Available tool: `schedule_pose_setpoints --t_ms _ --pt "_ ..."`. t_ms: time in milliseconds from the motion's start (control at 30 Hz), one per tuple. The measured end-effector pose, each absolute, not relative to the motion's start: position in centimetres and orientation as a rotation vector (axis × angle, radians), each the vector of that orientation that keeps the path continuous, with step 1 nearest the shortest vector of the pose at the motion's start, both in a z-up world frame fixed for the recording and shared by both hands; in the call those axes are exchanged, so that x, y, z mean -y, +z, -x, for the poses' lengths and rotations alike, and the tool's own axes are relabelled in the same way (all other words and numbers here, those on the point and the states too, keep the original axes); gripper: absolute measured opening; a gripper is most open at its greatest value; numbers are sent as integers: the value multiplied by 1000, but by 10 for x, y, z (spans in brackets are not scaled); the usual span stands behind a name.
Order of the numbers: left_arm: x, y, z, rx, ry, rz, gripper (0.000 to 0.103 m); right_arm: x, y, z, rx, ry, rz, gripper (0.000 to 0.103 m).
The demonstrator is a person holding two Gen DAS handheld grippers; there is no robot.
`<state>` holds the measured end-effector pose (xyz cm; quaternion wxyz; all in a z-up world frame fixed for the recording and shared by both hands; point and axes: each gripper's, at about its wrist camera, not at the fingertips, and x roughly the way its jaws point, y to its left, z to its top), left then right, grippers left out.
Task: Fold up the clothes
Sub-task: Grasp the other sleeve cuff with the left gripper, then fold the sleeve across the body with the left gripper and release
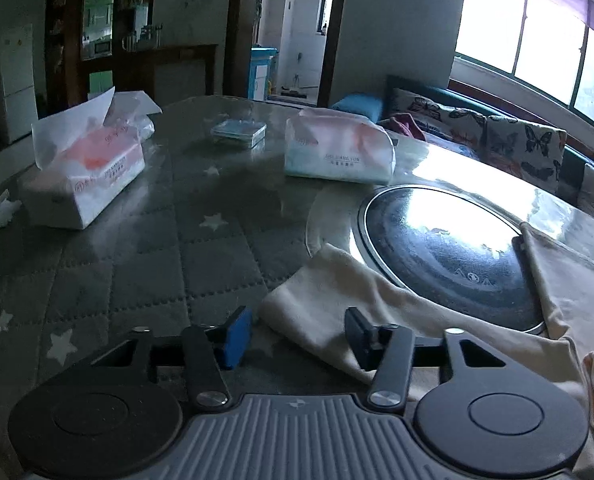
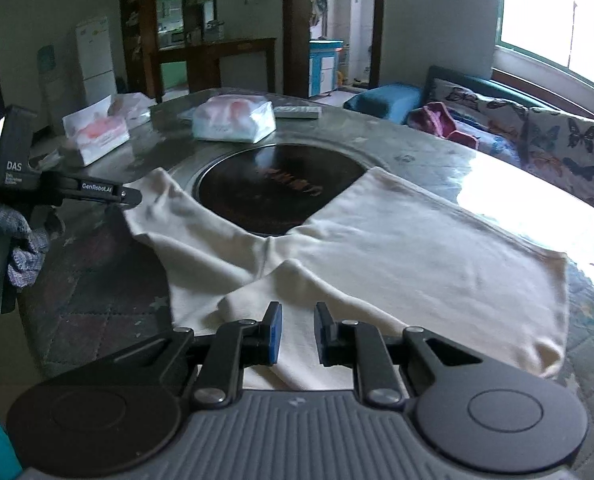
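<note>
Cream cotton garment (image 2: 397, 248) lies spread on the round table (image 1: 145, 248), partly over the dark glass hob (image 2: 275, 186) at its middle. The right gripper (image 2: 298, 334) hovers at the cloth's near edge, its jaws narrowly parted with nothing pinched. The left gripper (image 1: 297, 336) stands spread over a sleeve end (image 1: 317, 304), not gripping; seen from the right, its side reads "DAS" and "GenRobot.AI". Behind, a tissue pack (image 1: 339, 152) carries small print too blurred to read.
</note>
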<state>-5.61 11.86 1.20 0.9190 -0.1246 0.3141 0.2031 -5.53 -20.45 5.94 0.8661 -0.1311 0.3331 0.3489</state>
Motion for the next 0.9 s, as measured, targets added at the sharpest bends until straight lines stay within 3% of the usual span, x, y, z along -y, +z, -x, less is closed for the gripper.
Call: schedule_pose_setpoints --t_ms 33,100,200,667,900 --pt "-119 12 55 -643 420 256 40 208 60 56 -696 722 270 16" --pt "-119 13 54 -641 420 274 22 212 60 56 -695 711 262 16" --pt "-122 18 53 -625 404 325 9 220 62 58 -689 690 247 16" --pt "-9 110 37 -425 -94 280 6 281 68 60 -663 544 119 16" --pt "69 118 35 -428 -362 245 6 317 64 64 -666 458 57 16"
